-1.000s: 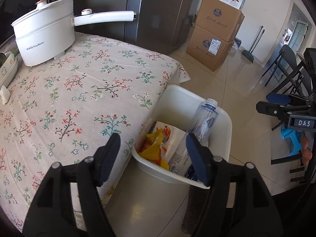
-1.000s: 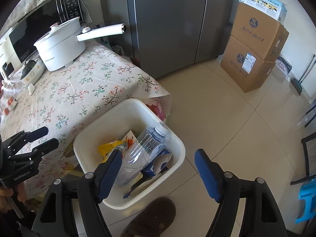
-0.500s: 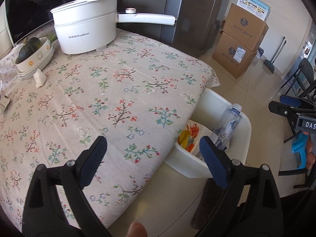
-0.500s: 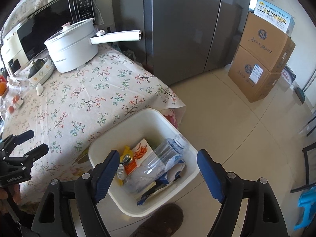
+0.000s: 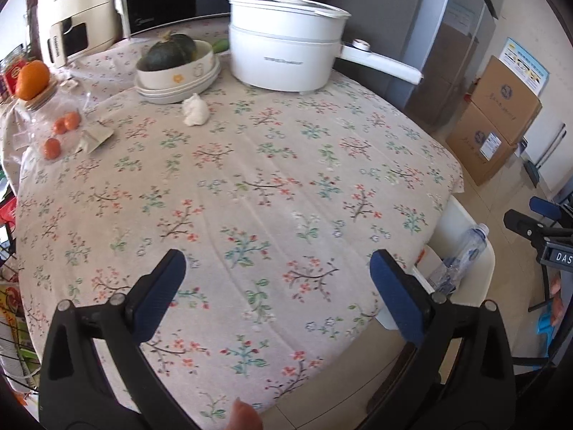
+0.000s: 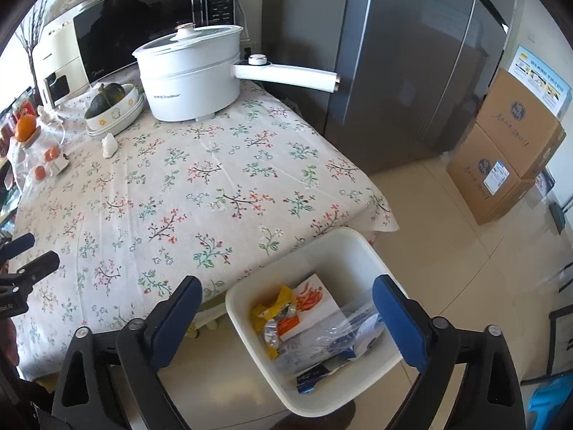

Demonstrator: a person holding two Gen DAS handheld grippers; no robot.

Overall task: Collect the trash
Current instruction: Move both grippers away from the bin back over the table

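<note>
The left gripper [image 5: 277,286] hangs over the near part of the desk [image 5: 250,186], its jaws spread wide with nothing between them; they have just been opening. Its blue pads [image 5: 159,295] hover above the flowered cloth without touching it. The right gripper [image 6: 286,315] is likewise released and empty, its jaws having just been opening too, and it hovers above the white bin [image 6: 361,251] that stands on the floor at the desk's near corner.

Inside the bin lie the collected scraps: a yellow wrapper [image 6: 274,313], a white packet with red print [image 6: 309,299], a clear plastic bottle [image 6: 333,340] lying on its side, and a dark blue wrapper [image 6: 315,376] near the front wall. From the left wrist view only part of the bin [image 5: 480,279] shows past the desk's edge, with the bottle [image 5: 462,258] leaning inside it.

On the far half of the desk stand a white electric pot [image 5: 286,43] with a long handle and a stack of bowls [image 5: 179,79] holding a dark green squash [image 5: 172,52]. Just in front of the bowls sits a small white lump [image 5: 195,111]. Toward the left edge lie a crumpled paper piece [image 5: 95,138] and a clear bag with small oranges [image 5: 57,125]. A fingertip [image 5: 245,415] shows at the bottom edge of the left wrist view.
</note>
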